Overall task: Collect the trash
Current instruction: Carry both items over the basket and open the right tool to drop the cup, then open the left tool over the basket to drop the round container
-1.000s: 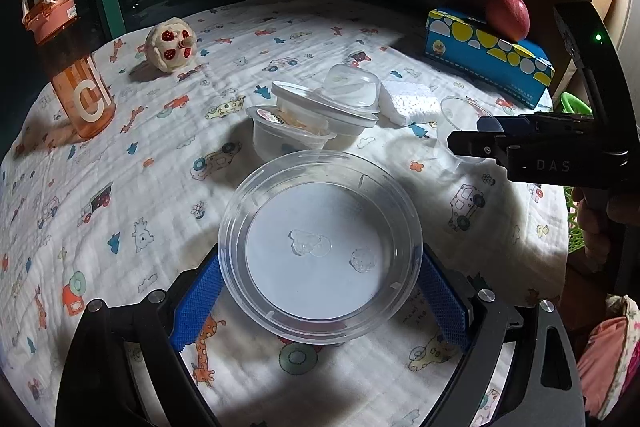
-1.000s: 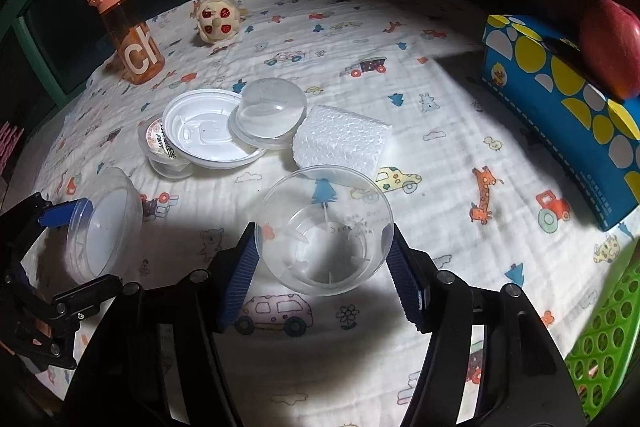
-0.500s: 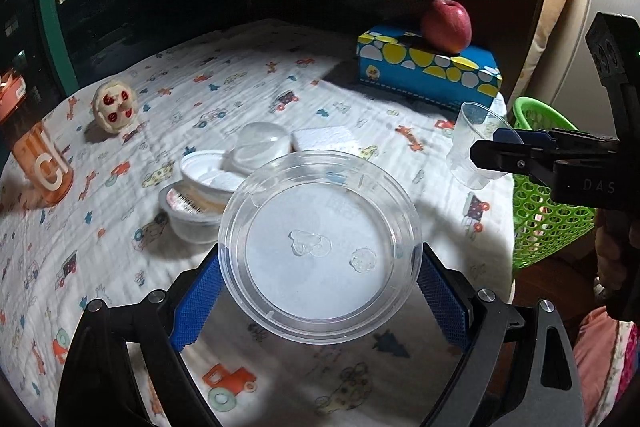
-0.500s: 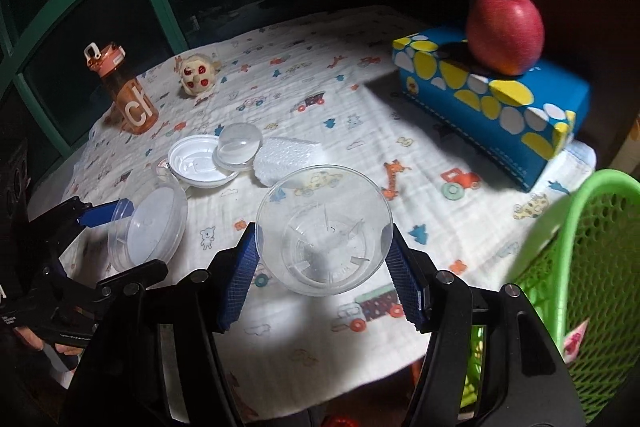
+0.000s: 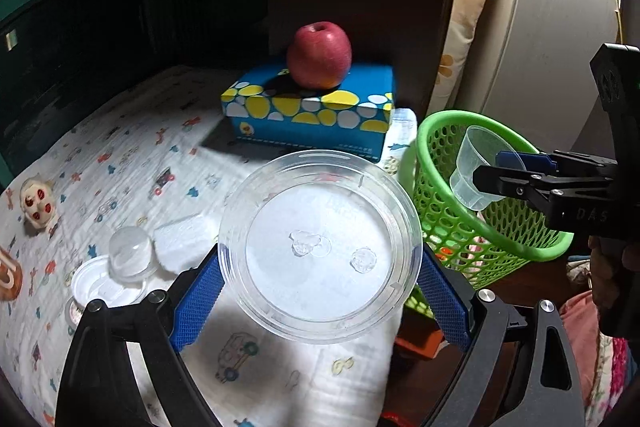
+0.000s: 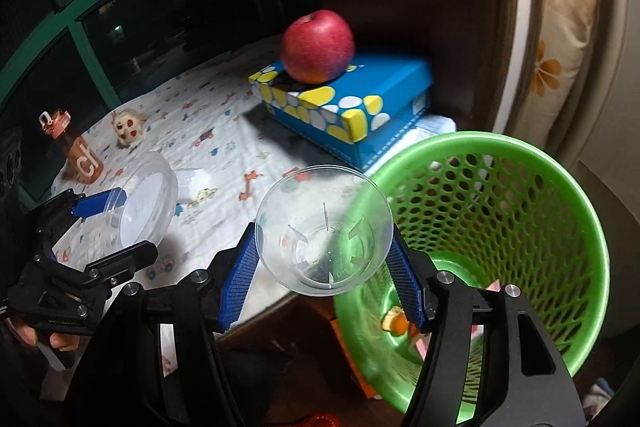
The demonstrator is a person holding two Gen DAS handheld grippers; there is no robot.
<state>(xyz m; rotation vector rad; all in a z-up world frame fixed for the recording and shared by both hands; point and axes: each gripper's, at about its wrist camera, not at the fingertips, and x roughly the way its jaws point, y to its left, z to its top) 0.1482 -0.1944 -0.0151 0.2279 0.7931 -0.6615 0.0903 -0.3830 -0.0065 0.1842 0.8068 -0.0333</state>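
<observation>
L claw (image 5: 320, 291) is clenched on a clear round lid (image 5: 320, 247), blue pads pinching its rim at 9 and 3 o'clock; the lid hangs over the table (image 5: 120, 163) edge, w/ the green basket (image 5: 436, 187) just beside it at 3 o'clock. Leftover trash sits on the cloth at 8 o'clock of the lid: a white lid (image 5: 106, 285), a small clear dome (image 5: 130, 253) and a white foam block (image 5: 182, 241), all close together. A blue box (image 5: 312, 115) w/ a red apple (image 5: 319, 55) on top stands at 12 o'clock, prob. not trash.

R claw (image 6: 324, 279) is clenched on a clear plastic cup (image 6: 324, 231), mouth toward the camera, pads on its sides at 9 and 3. In the R wrist view the cup overlaps the basket rim at its 9 o'clock; the L view shows it held above the basket mouth.

Judged step: drop both pieces in the basket. To do it well, the R claw should carry the cup further toward the basket centre before letting go, since it looks close to the rim and a light cup could bounce off. The L claw should then shift toward 3 o'clock and tilt the lid edge-down so it slides in, not lands flat across the rim. One release at a time avoids the claws bumping.
</observation>
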